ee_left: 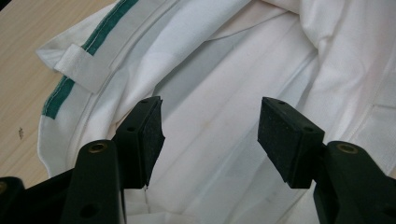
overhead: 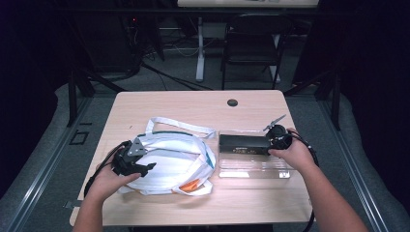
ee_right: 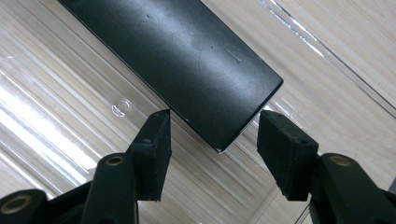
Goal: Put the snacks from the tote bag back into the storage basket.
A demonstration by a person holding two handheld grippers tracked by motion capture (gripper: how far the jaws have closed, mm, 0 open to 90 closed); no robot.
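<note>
A white cloth bag (overhead: 174, 164) with green trim and long straps lies flat on the left half of the wooden table (overhead: 193, 104). My left gripper (overhead: 145, 162) rests over the bag's near left part. In the left gripper view its jaws stand open (ee_left: 210, 135) above the white fabric (ee_left: 224, 70), with nothing between the pads. A long black box (overhead: 241, 144) lies in a clear plastic tray (overhead: 251, 169) at the right. My right gripper (overhead: 269, 145) is at the box's right end. Its open jaws (ee_right: 212, 140) straddle the box's corner (ee_right: 187, 60), and the pads do not press on it.
An orange patch (overhead: 192, 184) shows at the bag's near edge. A strap loop (overhead: 179, 126) lies toward the table's middle. A dark cable hole (overhead: 232, 102) sits near the far edge. Beyond the table stand a black chair (overhead: 251, 43) and a desk leg (overhead: 199, 48).
</note>
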